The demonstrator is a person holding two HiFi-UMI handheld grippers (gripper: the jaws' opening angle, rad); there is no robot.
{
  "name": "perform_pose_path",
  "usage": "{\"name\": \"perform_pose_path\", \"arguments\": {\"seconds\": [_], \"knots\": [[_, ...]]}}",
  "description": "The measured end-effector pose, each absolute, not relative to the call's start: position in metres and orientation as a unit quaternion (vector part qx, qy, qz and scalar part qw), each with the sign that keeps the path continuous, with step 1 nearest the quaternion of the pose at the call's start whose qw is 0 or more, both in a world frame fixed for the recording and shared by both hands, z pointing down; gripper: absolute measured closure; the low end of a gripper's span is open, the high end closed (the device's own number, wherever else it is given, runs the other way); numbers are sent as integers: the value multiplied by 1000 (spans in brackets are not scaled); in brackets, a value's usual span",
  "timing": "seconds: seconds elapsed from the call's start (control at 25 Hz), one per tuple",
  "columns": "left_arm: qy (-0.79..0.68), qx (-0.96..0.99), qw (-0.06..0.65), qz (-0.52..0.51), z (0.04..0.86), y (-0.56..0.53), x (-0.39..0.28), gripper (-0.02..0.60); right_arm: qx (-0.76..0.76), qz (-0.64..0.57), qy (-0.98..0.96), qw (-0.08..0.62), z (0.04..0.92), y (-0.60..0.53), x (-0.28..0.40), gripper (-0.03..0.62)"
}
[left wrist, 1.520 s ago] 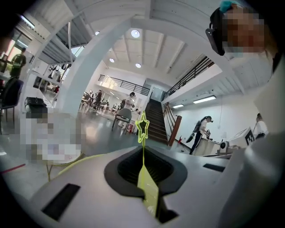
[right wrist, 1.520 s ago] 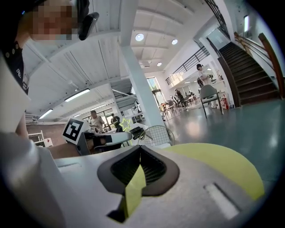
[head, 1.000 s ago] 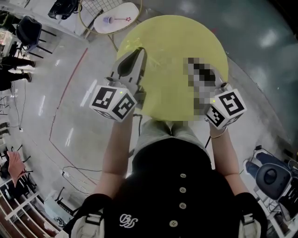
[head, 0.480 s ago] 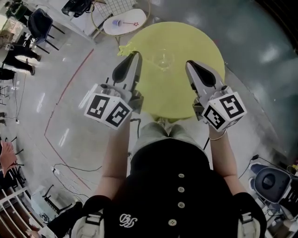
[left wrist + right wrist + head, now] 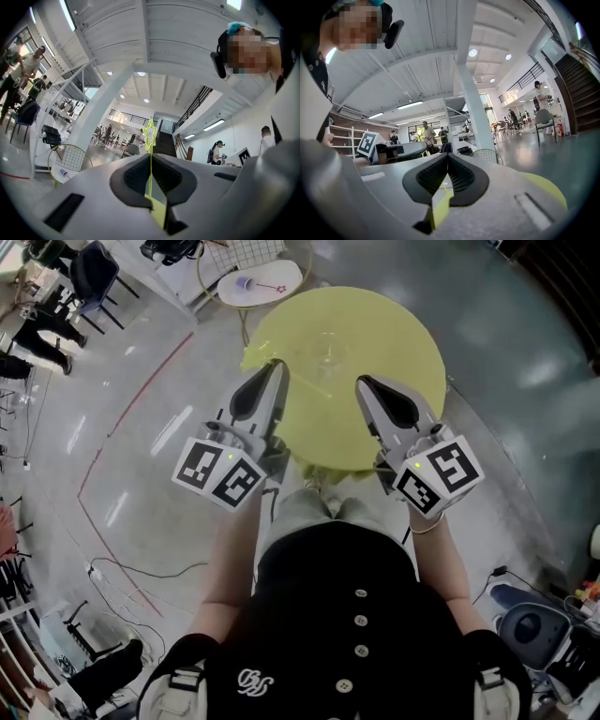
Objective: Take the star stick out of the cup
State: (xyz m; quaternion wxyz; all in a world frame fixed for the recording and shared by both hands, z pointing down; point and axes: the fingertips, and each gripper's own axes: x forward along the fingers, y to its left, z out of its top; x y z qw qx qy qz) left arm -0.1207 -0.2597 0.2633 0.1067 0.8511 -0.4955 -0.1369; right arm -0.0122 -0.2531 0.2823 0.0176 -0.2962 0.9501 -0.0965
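Note:
My left gripper (image 5: 150,158) is shut on a thin yellow-green star stick (image 5: 150,133). The stick stands straight up out of the jaws, with its star outline above the tips. In the head view the left gripper (image 5: 275,366) hangs over the near left edge of the round yellow table (image 5: 394,343). A clear glass cup (image 5: 328,351) stands on the table beyond both grippers, apart from them. My right gripper (image 5: 448,155) is shut with nothing between its pads. In the head view the right gripper (image 5: 362,382) is over the near side of the table.
A small white side table (image 5: 267,282) behind the yellow one carries a purple cup (image 5: 244,283) and a red star stick (image 5: 272,287). A wire rack (image 5: 70,159) stands beside it. Chairs and people (image 5: 37,334) are at the far left, and cables (image 5: 141,568) lie on the floor.
Both grippers have drawn closer together over the near edge of the table, the right one moving left. The left gripper stays shut on the star stick.

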Motion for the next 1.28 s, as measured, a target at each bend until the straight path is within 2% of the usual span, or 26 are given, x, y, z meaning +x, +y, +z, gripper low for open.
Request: {"name": "perform_pose_path", "arguments": {"seconds": [0.56, 1.28], "knots": [[-477, 857, 134, -144, 282, -200, -95, 563, -273, -135, 952, 31, 292, -203, -9, 591], [-465, 865, 145, -119, 308, -200, -67, 562, -277, -150, 949, 10, 314, -201, -6, 591]]}}
